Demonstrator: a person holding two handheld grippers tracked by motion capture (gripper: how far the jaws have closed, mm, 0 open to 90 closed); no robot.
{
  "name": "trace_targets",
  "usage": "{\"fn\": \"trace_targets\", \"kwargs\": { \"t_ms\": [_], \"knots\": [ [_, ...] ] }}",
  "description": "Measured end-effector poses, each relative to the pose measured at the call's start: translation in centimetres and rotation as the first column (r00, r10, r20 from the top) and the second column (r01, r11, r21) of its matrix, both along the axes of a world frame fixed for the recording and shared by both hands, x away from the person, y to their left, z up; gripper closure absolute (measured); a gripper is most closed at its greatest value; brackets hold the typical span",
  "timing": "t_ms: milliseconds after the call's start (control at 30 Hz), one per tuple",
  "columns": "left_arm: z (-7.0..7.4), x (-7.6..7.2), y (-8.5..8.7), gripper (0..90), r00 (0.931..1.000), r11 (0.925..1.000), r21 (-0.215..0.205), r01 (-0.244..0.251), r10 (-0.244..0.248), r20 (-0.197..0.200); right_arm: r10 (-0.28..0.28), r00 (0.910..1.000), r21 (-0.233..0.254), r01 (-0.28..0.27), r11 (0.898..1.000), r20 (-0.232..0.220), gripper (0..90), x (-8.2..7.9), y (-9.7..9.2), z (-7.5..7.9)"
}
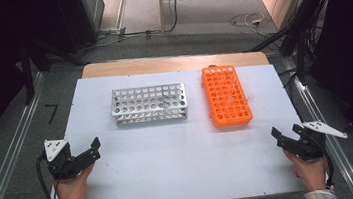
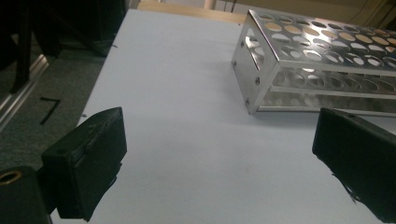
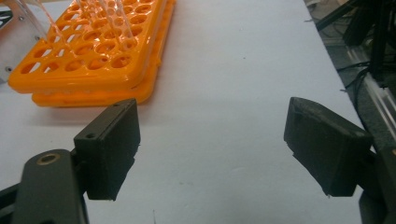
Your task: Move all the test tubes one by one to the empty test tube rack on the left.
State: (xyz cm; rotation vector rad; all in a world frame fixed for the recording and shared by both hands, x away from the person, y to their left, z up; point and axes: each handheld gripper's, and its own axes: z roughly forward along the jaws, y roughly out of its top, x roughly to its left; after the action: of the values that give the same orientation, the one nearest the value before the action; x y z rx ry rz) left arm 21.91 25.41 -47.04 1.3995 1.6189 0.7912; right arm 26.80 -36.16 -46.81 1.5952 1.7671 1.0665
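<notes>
We see a white table (image 1: 172,165) with two racks well apart from both grippers. The metal rack (image 1: 149,103) sits at about eleven o'clock from the table's middle, its long axis running nine to three, holes facing up. The orange rack (image 1: 225,95) stands just beside it at one o'clock, its long axis running twelve to six, slightly tilted toward five; clear tubes (image 3: 112,21) stand upright in some of its holes, seen in the right gripper view.

We hold the left gripper (image 1: 94,147) at the table's eight o'clock corner, hand (image 1: 73,189) low, wrist level, jaws aimed toward two o'clock at the metal rack. Its jaws stand wide apart with nothing between them.

The right gripper (image 1: 286,131) sits at four o'clock, hand (image 1: 309,169) below it, jaws pointing toward ten o'clock at the orange rack. Its jaws are also spread apart over bare table.
</notes>
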Motion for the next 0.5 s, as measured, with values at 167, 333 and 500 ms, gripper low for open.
{"fn": "trace_targets", "kwargs": {
  "t_ms": [167, 333, 500],
  "knots": [
    [-0.1, 0.2, -0.2, 2.0, 0.9999, 1.0000, -0.003, 0.003, -0.003, -0.012, 0.003, 0.9998, 0.007, -0.003, 1.000, -0.020, 8.3, 0.2, 0.0, -0.1],
    [-0.1, 0.1, -0.3, 2.0, 1.0000, 1.0000, 0.001, 0.004, -0.004, -0.006, 0.020, 0.9993, -0.010, -0.020, 1.000, -0.033, 3.8, 0.4, 0.6, 0.2],
    [-0.2, 0.1, -0.3, 2.1, 1.0000, 1.0000, 0.007, 0.000, 0.000, -0.001, 0.052, 0.9981, -0.036, -0.053, 0.998, -0.033, 5.4, 0.3, 1.2, 0.2]
  ]
}}
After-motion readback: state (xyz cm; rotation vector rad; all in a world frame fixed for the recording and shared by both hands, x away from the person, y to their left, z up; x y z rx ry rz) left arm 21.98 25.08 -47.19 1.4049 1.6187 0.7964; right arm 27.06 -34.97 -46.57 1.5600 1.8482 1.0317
